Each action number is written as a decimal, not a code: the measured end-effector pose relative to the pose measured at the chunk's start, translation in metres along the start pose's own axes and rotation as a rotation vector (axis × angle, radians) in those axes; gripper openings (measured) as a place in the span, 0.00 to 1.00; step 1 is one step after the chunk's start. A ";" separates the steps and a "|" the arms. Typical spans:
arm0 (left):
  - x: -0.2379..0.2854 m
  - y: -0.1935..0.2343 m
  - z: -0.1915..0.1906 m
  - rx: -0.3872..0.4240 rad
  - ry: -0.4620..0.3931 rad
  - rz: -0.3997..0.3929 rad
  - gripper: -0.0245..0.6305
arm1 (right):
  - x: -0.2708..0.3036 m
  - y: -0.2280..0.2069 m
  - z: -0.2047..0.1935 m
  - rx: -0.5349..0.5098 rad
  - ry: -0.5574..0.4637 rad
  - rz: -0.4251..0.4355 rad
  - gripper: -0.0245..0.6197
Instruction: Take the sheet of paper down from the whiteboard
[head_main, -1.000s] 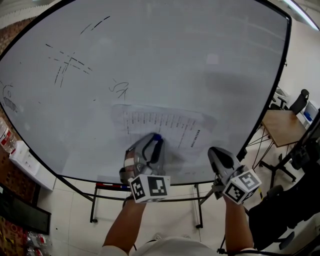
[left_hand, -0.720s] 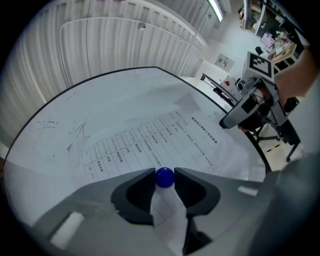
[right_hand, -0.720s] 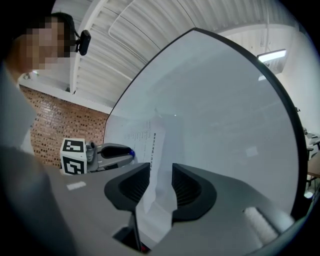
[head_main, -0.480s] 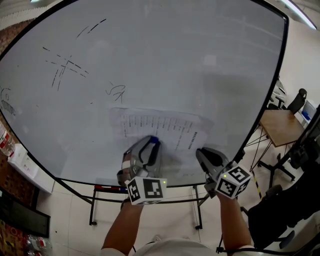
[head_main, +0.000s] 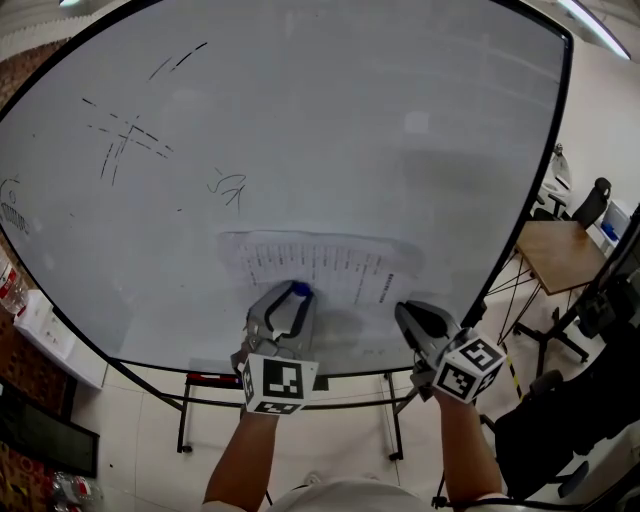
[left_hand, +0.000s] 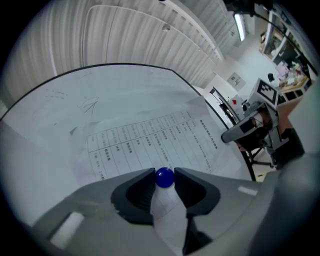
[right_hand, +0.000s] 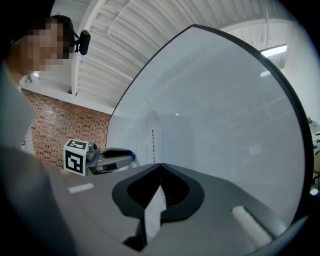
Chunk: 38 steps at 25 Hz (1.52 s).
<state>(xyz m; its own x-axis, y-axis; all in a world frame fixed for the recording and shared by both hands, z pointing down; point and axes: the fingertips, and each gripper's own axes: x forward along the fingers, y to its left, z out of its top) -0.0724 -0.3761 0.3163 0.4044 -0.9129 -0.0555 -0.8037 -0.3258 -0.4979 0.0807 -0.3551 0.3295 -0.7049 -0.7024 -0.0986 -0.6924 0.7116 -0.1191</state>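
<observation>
A blue magnet (left_hand: 164, 178) is held between the fingers of the left gripper (left_hand: 164, 171), against the sheet of paper (left_hand: 150, 135) on the whiteboard (head_main: 350, 130). The fingers of the right gripper (right_hand: 160, 166) are closed on the sheet's edge.

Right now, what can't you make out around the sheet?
Sheet print: too small, every view.
Sheet's lower edge: head view, behind left gripper and right gripper.
Whether right gripper pinches the sheet: its view shows shut jaws, only a white sliver.
Blue knob base: left jaws cover it.

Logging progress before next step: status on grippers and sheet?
Left gripper shut on blue magnet over sheet. Right gripper shut at sheet's right edge, grip unclear. Sheet on whiteboard. Nothing blocking.
</observation>
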 end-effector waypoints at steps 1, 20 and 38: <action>-0.003 0.000 -0.001 -0.024 -0.003 -0.008 0.23 | -0.003 -0.001 -0.002 0.003 0.003 -0.007 0.05; -0.099 -0.008 -0.118 -0.478 0.112 0.031 0.23 | -0.083 -0.036 -0.077 0.055 0.145 -0.157 0.05; -0.094 -0.011 -0.112 -0.507 0.110 0.018 0.23 | -0.084 -0.035 -0.080 0.034 0.145 -0.159 0.05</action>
<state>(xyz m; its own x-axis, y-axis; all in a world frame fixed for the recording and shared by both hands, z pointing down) -0.1503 -0.3144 0.4236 0.3626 -0.9309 0.0443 -0.9315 -0.3635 -0.0146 0.1519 -0.3197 0.4206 -0.6034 -0.7946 0.0673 -0.7930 0.5890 -0.1555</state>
